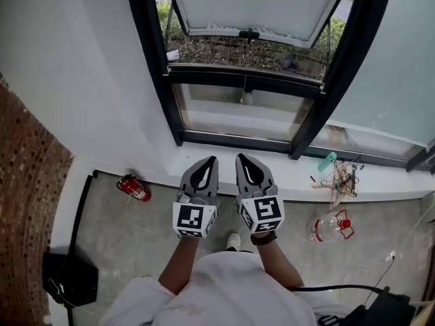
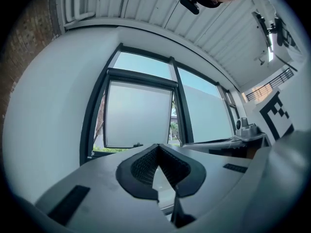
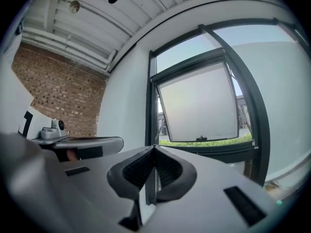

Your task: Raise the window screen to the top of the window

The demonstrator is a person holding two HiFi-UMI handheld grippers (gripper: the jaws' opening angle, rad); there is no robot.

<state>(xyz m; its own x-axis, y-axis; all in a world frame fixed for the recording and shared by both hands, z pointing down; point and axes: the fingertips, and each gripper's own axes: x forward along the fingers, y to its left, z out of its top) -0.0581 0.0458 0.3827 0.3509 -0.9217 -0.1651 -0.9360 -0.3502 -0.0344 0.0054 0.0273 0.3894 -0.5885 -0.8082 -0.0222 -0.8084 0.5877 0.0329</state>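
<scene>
Head view: approach judged under way. Left gripper (image 1: pixel 211 161) and right gripper (image 1: pixel 242 159) side by side, both sets of jaws pressed together, nothing held, well short of window screen (image 1: pixel 251 2). Jaws best opened before handle (image 1: pixel 248 34) on screen's lower edge is reached.
Left gripper view: screen seen as pale translucent panel, dark-framed, lower edge low in opening.
Right gripper view: panel tilted, greenery (image 3: pixel 204 142) beneath; even two-sided lift advised.
</scene>
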